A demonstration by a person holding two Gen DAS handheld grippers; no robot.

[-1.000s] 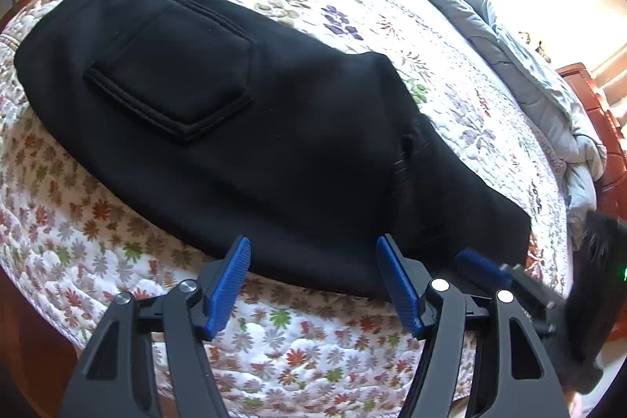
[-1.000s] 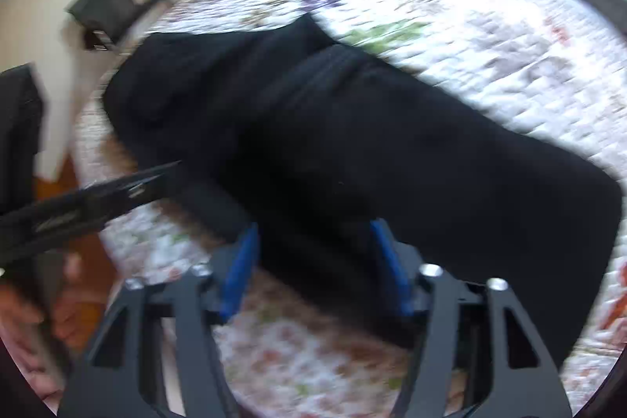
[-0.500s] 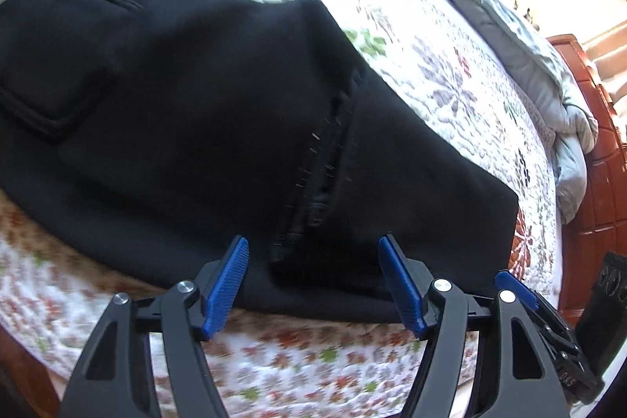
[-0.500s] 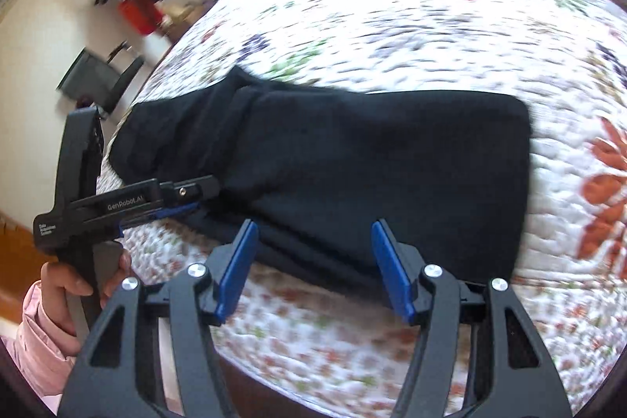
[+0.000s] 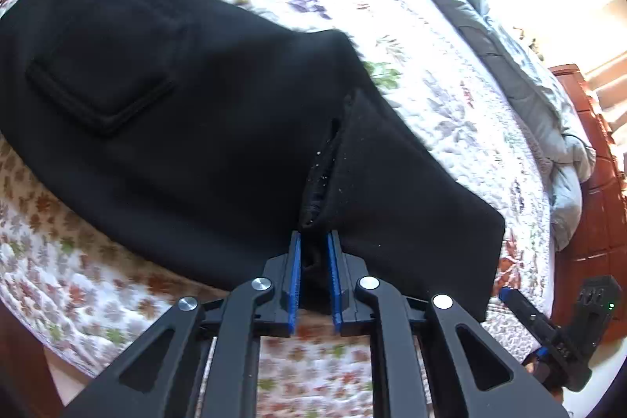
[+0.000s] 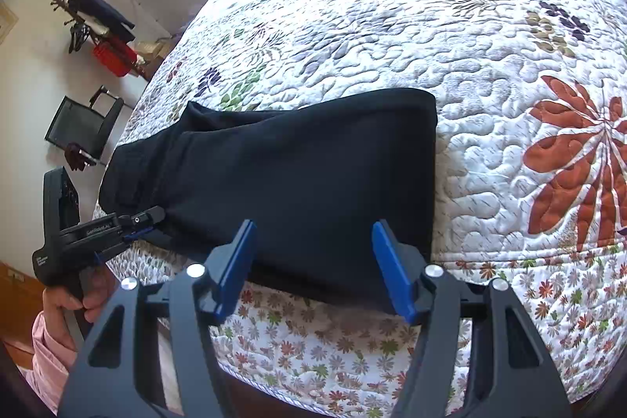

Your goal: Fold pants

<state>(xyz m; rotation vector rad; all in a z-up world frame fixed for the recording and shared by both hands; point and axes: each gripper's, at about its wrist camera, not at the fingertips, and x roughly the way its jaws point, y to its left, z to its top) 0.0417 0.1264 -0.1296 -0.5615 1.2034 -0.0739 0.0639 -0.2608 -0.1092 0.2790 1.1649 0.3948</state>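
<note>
**Left gripper pinching near edge of pants; right gripper spread over the leg end**

The black pants point(image 5: 188, 128) lie flat on a floral quilt point(image 5: 450, 104) covering a bed, along the near side of the mattress. They appear folded lengthwise, one leg over the other. A back patch pocket point(image 5: 102, 81) faces up on the seat portion, toward the left in the left wrist view. A seam or overlapping edge runs from the middle of the garment down to its near edge.

The left gripper point(image 5: 313, 249) has just been closing. Its blue pads point(image 5: 294, 273) now stand close together with a bunch of black fabric from the near edge of the pants pinched between them, at the foot of that seam. In the right wrist view the same tool is seen from the side, tip against the cloth at the left end of the garment, held by a hand point(image 6: 74, 294) in a pink sleeve point(image 6: 51, 359).

The right gripper point(image 6: 313, 261) sits above the near edge of the leg portion. Its fingers point(image 6: 392, 273) are spread wide, with the black fabric showing in the gap. Whether they touch the cloth cannot be told. The squared leg end point(image 6: 429, 175) lies just right of it.

A grey duvet point(image 5: 548, 112) is bunched along the far side of the bed. A chair point(image 6: 78, 128) and a coat stand point(image 6: 94, 22) are by the wall.
</note>
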